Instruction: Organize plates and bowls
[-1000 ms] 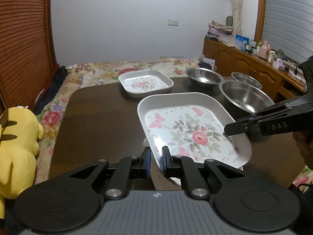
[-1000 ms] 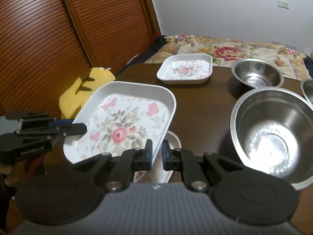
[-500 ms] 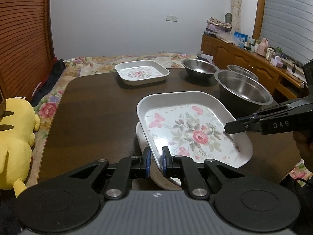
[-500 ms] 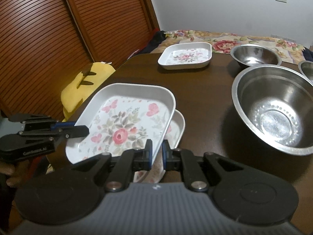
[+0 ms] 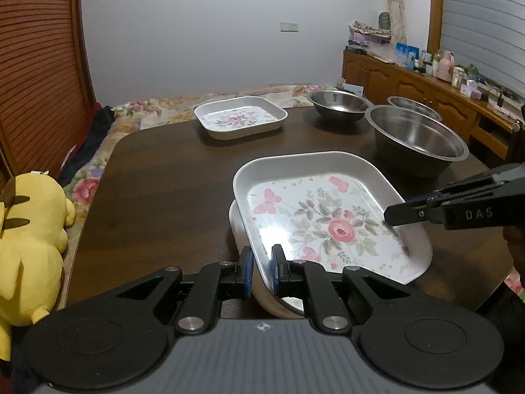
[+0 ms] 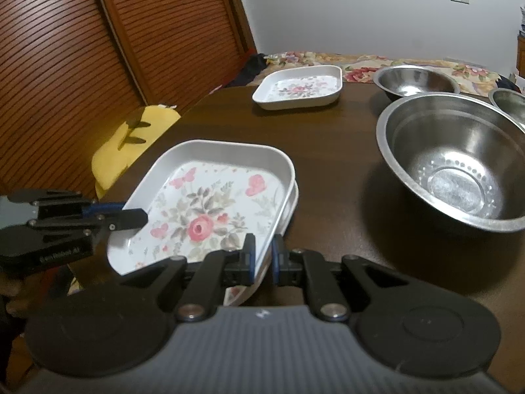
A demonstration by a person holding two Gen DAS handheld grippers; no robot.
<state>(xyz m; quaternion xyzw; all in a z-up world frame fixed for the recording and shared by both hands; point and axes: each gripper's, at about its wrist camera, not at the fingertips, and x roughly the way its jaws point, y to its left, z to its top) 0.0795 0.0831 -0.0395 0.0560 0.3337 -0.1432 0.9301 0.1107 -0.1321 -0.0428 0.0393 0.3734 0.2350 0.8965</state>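
Observation:
A white square plate with a rose print (image 5: 321, 216) (image 6: 210, 210) is held by two opposite rims. My left gripper (image 5: 261, 262) (image 6: 131, 220) is shut on its left rim. On the right rim my right gripper (image 6: 261, 256) (image 5: 393, 213) is shut as well. Directly beneath lies a second plate of the same kind (image 5: 236, 226) (image 6: 293, 202) on the dark table (image 5: 157, 177), with only its edge showing. Whether the two plates touch I cannot tell. A third floral plate (image 5: 239, 120) (image 6: 298, 90) sits at the far side.
A large steel bowl (image 5: 416, 138) (image 6: 452, 164) stands to the right of the plates, with two smaller steel bowls (image 5: 339, 101) (image 5: 413, 105) behind it. A yellow plush toy (image 5: 29, 229) lies off the table's left edge. A flowered bed (image 5: 157, 111) and a wooden sideboard (image 5: 426, 85) lie beyond.
The held plate has come down a little toward the plate beneath it, whose edge now shows more. Both grippers have kept their hold.

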